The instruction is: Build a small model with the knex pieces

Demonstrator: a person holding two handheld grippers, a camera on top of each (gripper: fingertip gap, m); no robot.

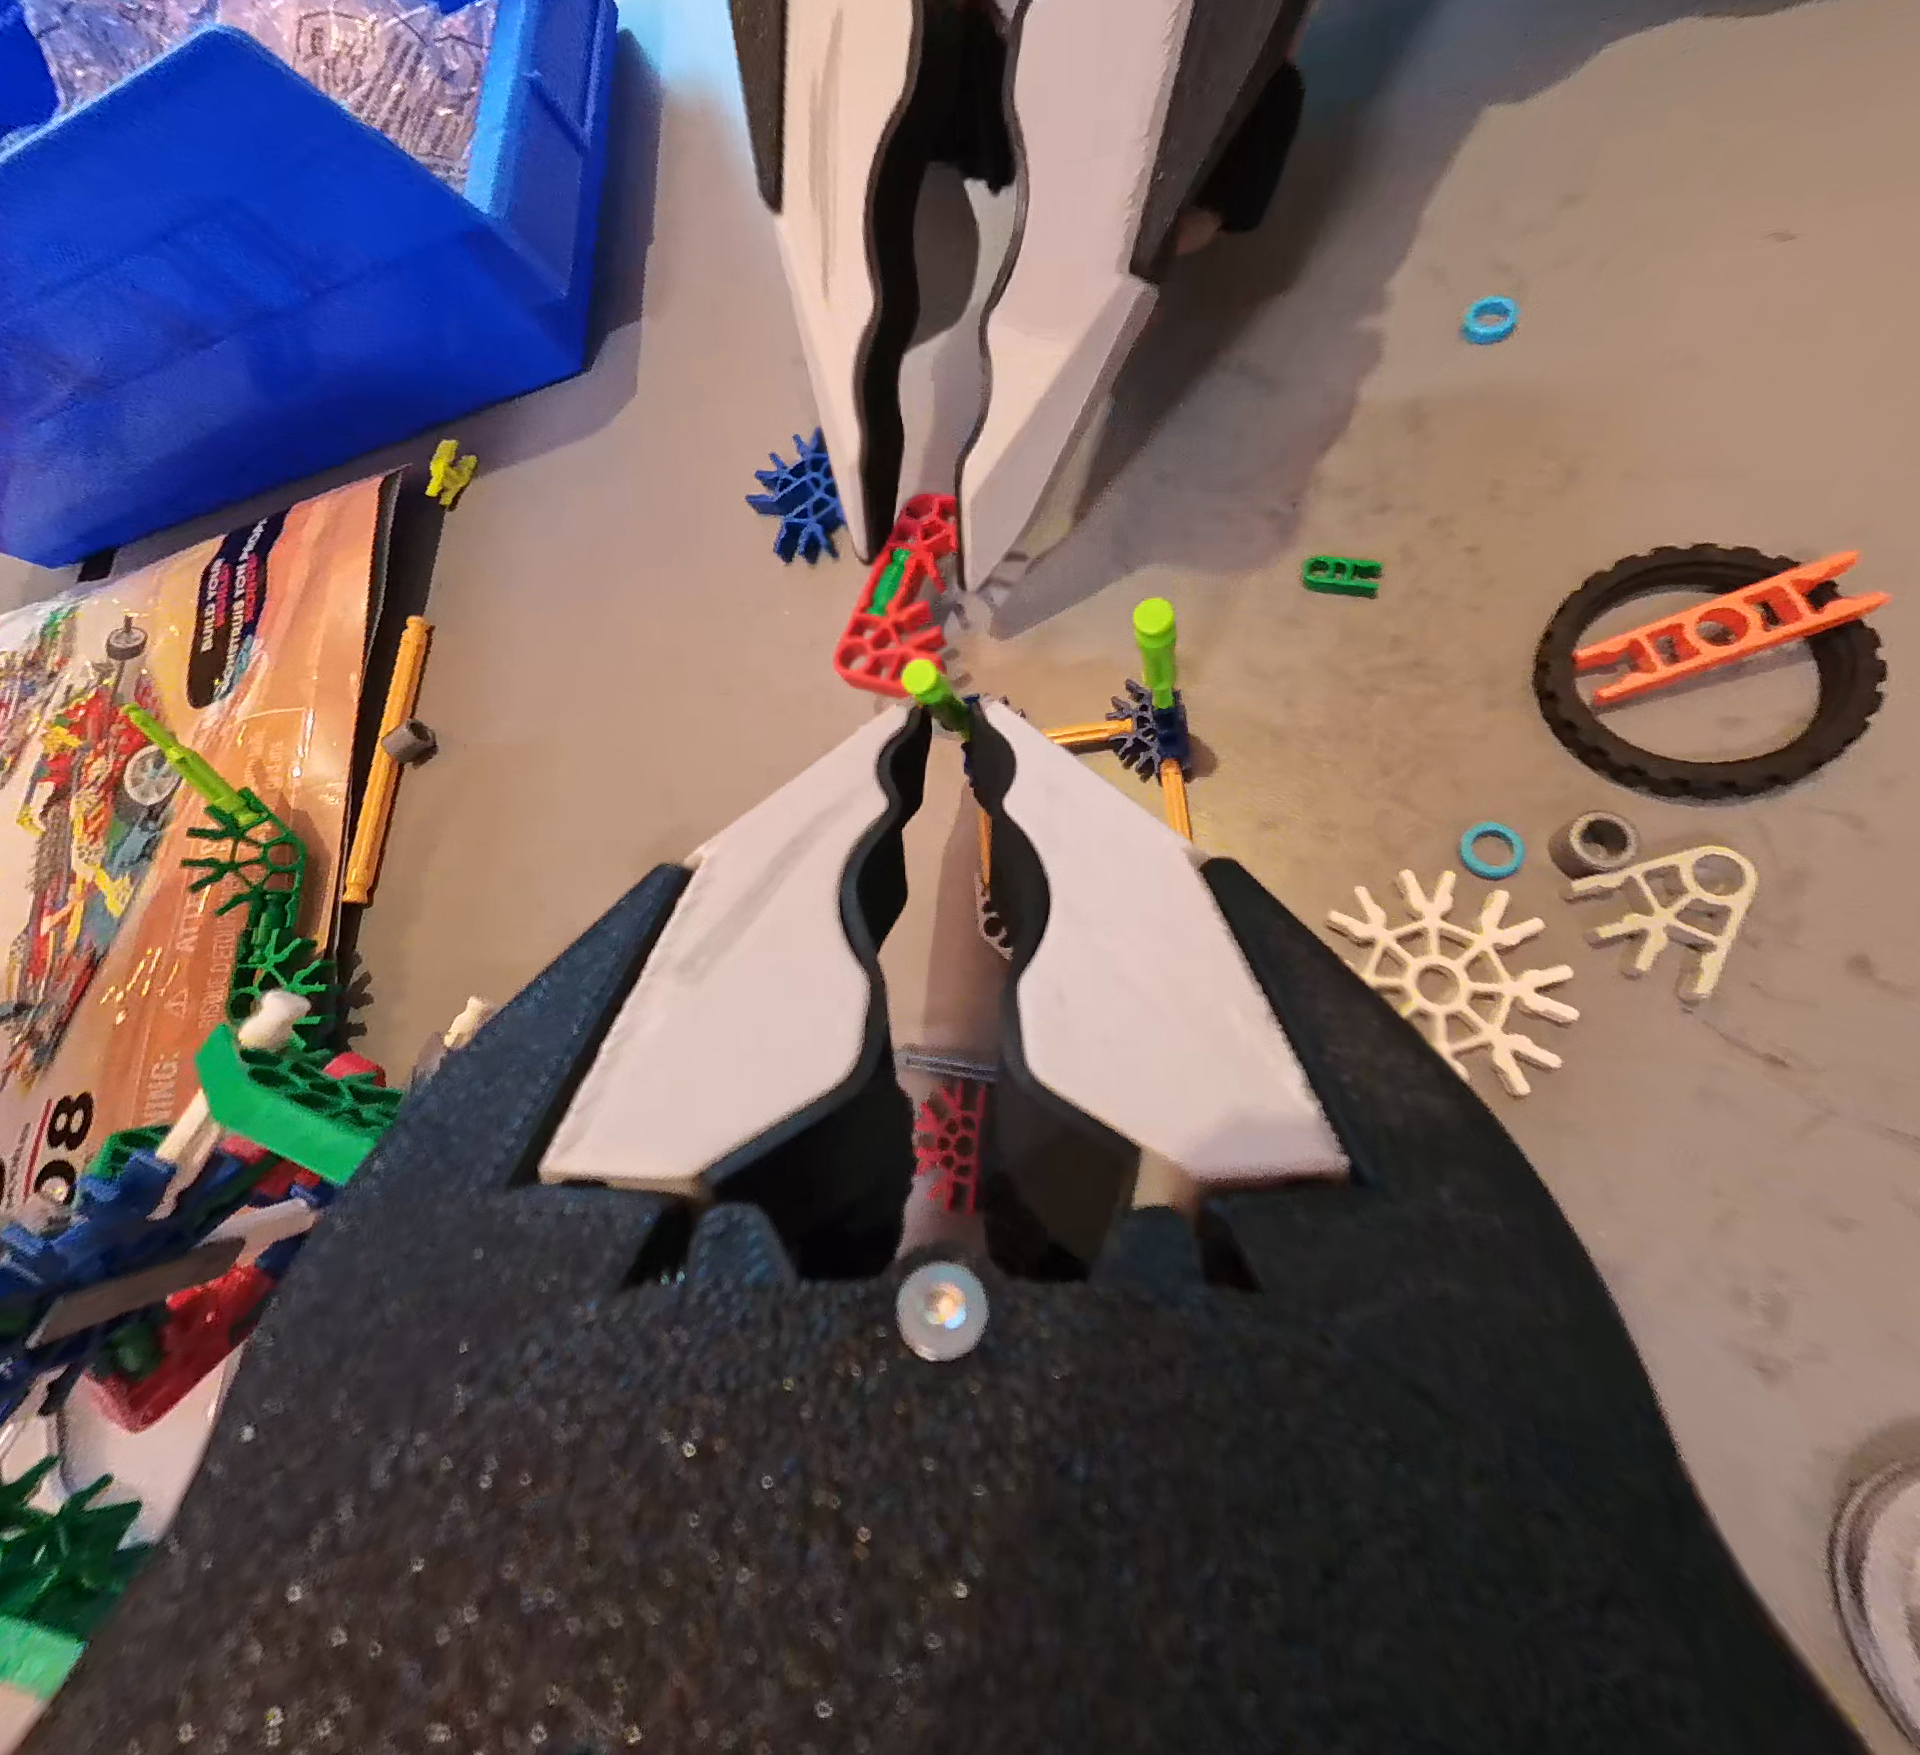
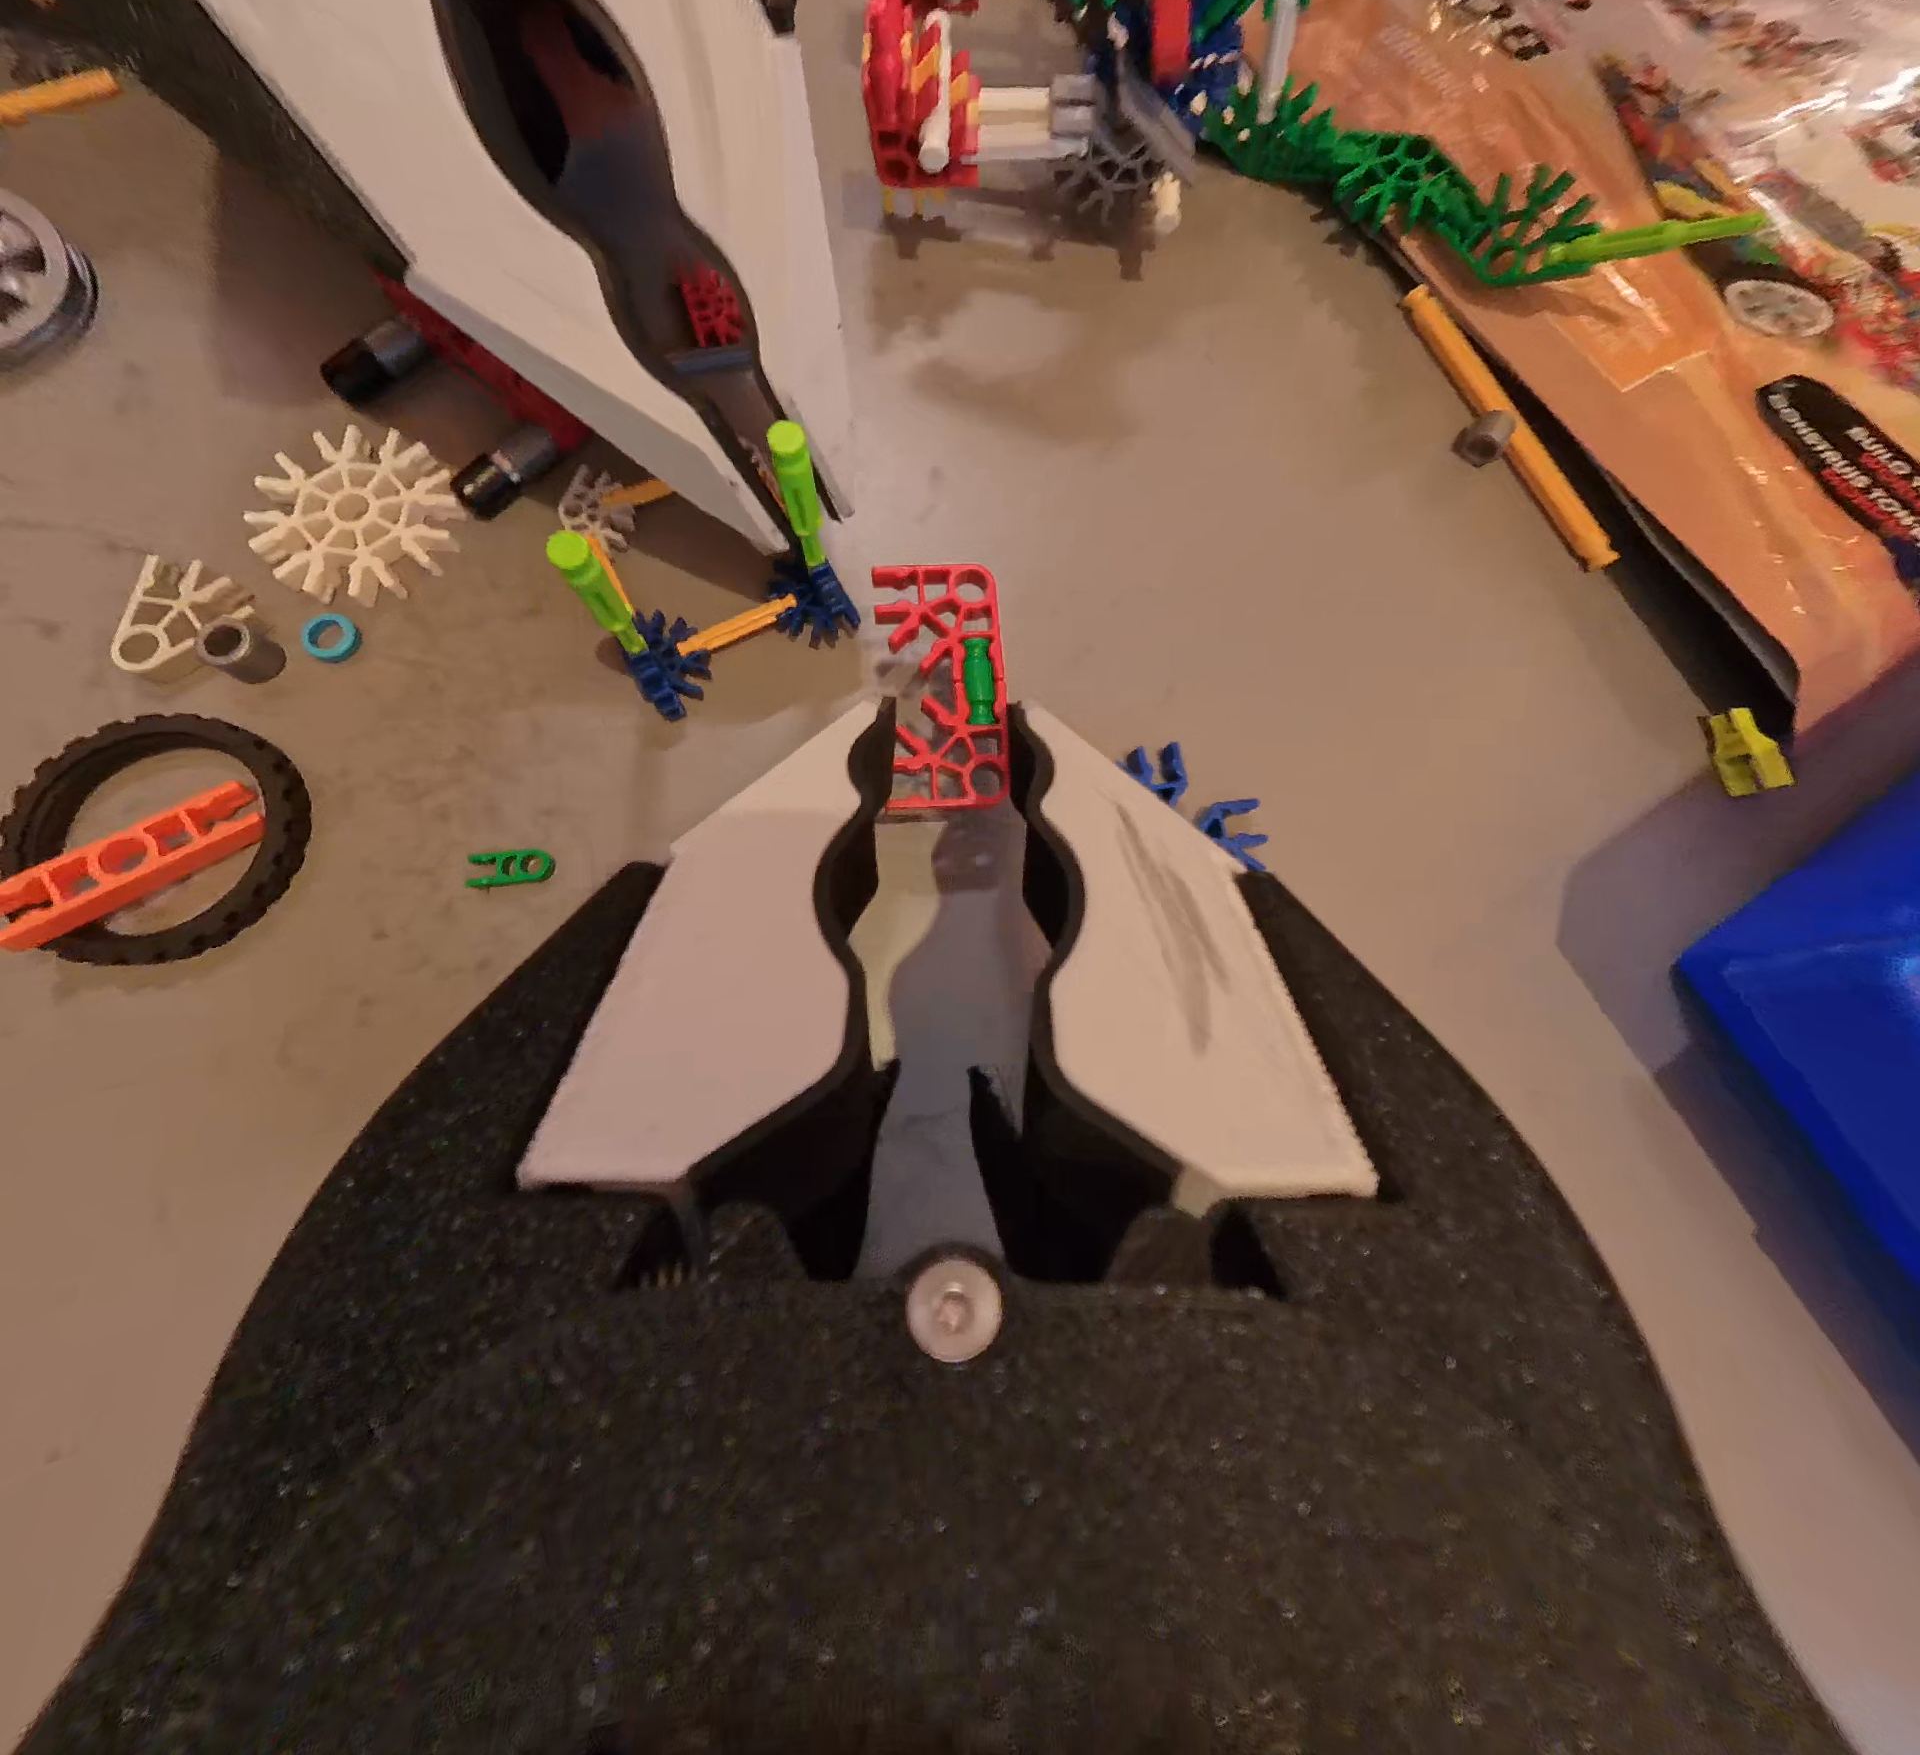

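A: Nearest us in the left wrist view, our left gripper (image 1: 943, 718) has its jaws clenched on a lime rod (image 1: 928, 687) that stands upright in a blue connector (image 2: 816, 599).

B: Agreed. That connector joins a yellow rod (image 2: 738, 625) running to a second connector (image 1: 1148, 729) at 3 o'clock, which carries another lime rod (image 1: 1155, 640).

A: Just past our tips, at 12 o'clock, sits the red panel (image 1: 894, 604).

B: Our right gripper (image 2: 951, 718) grasps it by its near end. It is a flat red lattice with a short green rod (image 2: 977, 679) clipped along one edge, just beside the held lime rod; we cannot tell whether they touch.

A: Farther out on the counter (image 1: 1558, 199) are a white wheel connector (image 1: 1449, 983) at 4 o'clock, a tyre (image 1: 1621, 760) at 3 and a blue bin (image 1: 260, 251) at 10.
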